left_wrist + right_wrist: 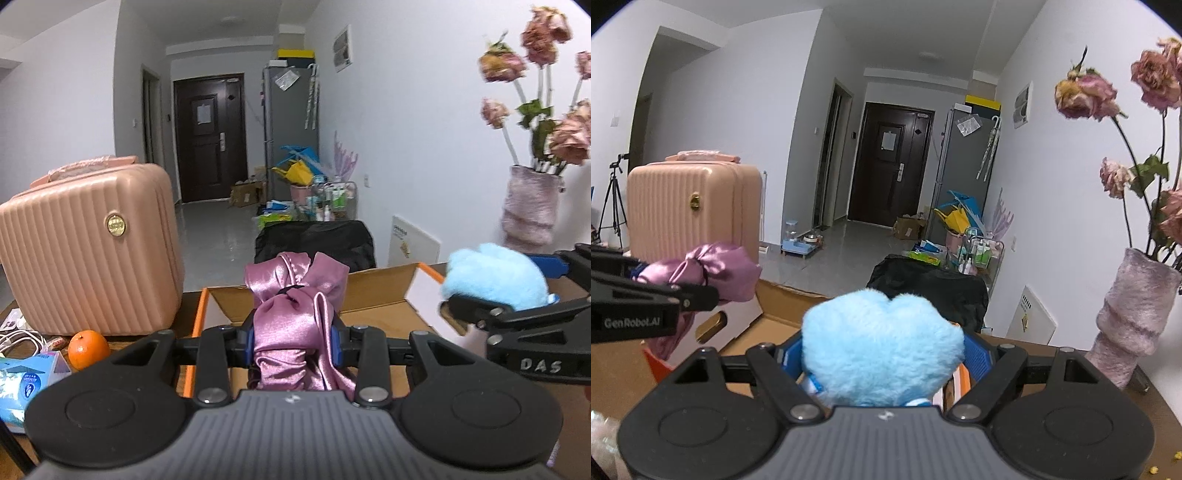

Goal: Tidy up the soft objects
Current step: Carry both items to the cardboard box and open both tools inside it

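Left gripper [295, 343] clamps the satin bundle [295, 302]; right gripper [882, 354] clamps the blue plush [882, 347]. The open box [376, 291] lies just ahead of both jaws, probably the drop spot.

Black two-finger grippers [295, 341] with blue pads, silver pivot screws, grey ribbed housings, white lettering, perhaps "GenRobot.AI"

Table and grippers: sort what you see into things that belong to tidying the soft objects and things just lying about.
Part of the job:
- purple satin fabric, clamped in left gripper
- blue plush toy, held in right gripper
- open cardboard box

Lying about:
- pink suitcase
- orange
- vase of dried roses
- tissue pack
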A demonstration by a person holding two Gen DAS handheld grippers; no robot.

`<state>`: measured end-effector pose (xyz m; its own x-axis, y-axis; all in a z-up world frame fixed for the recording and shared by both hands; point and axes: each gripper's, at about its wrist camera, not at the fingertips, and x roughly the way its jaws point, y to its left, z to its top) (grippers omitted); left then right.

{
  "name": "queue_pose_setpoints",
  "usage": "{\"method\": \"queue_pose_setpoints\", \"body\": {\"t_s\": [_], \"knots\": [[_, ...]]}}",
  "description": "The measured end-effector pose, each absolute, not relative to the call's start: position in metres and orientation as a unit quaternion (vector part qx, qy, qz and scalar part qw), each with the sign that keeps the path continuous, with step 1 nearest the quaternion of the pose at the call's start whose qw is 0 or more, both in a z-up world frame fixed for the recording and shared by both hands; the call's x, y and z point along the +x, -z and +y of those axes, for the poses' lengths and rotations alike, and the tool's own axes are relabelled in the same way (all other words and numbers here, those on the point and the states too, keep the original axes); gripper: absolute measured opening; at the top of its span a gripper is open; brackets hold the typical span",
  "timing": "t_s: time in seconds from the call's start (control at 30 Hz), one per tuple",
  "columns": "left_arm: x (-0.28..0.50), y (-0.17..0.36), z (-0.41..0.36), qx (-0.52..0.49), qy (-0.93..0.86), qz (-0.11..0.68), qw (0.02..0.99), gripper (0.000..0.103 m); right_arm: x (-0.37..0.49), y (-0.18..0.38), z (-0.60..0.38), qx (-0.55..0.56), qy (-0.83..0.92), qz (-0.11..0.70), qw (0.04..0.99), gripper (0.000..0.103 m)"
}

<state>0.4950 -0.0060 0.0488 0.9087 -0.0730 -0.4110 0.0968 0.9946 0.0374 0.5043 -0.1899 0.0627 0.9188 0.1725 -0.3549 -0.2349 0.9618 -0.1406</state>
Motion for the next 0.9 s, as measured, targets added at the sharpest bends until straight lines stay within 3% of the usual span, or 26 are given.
{"method": "queue_pose_setpoints", "body": {"t_s": [0.53,0.67,0.73,0.8,0.87,0.9], "knots": [[0.544,-0.007,0.011,0.037,0.012,0.246,0.969,0.036,0.545,-0.009,-0.187,-0.078,-0.091,0.227,0.967,0.082],[0.543,-0.008,0.011,0.033,0.009,0.245,0.969,0.038,0.548,-0.006,-0.189,-0.074,-0.079,0.233,0.967,0.088],[0.541,-0.01,0.011,0.031,0.01,0.239,0.971,0.049,0.549,-0.005,-0.189,-0.074,-0.075,0.234,0.966,0.099],[0.537,-0.013,0.01,0.028,0.008,0.232,0.972,0.081,0.548,-0.007,-0.191,-0.067,-0.073,0.23,0.968,0.103],[0.532,-0.016,0.011,0.031,-0.004,0.216,0.976,0.096,0.546,-0.01,-0.194,-0.06,-0.074,0.226,0.969,0.103],[0.53,-0.017,0.01,0.032,-0.013,0.209,0.977,0.096,0.545,-0.011,-0.196,-0.057,-0.073,0.225,0.97,0.103]]}}
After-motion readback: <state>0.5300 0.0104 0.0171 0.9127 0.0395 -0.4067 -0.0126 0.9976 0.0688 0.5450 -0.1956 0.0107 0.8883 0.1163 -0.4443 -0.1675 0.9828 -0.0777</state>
